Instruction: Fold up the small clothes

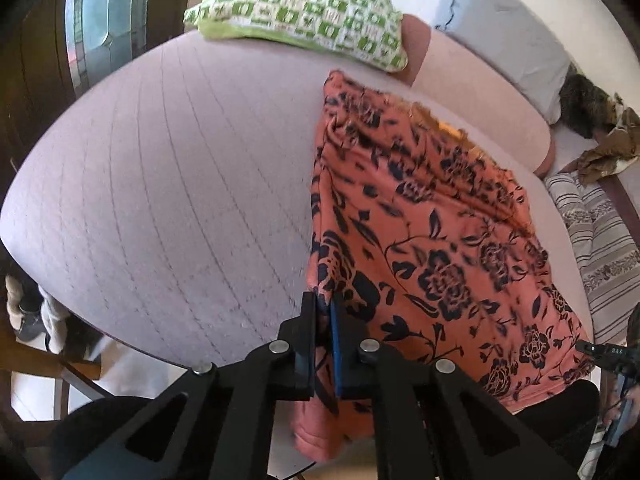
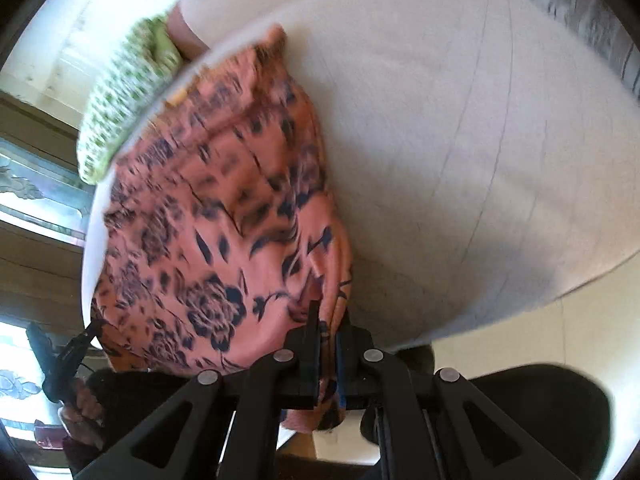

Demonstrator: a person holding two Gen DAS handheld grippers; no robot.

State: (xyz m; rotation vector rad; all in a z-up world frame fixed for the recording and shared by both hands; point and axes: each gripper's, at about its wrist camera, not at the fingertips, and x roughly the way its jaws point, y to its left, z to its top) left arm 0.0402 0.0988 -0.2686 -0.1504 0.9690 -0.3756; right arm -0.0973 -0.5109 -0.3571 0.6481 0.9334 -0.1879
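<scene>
An orange garment with a dark floral print lies stretched over the pale pink bed sheet. My left gripper is shut on its near left corner, with fabric hanging below the jaws. In the right wrist view the same garment spreads to the left, and my right gripper is shut on its near right edge, cloth bunched between the jaws. The other gripper and the hand holding it show at the lower left of this view. The garment's near edge hangs off the bed.
A green-and-white patterned pillow and a grey pillow lie at the far end of the bed. A striped cloth and crumpled brown fabric lie to the right. A door with glass stands at the far left.
</scene>
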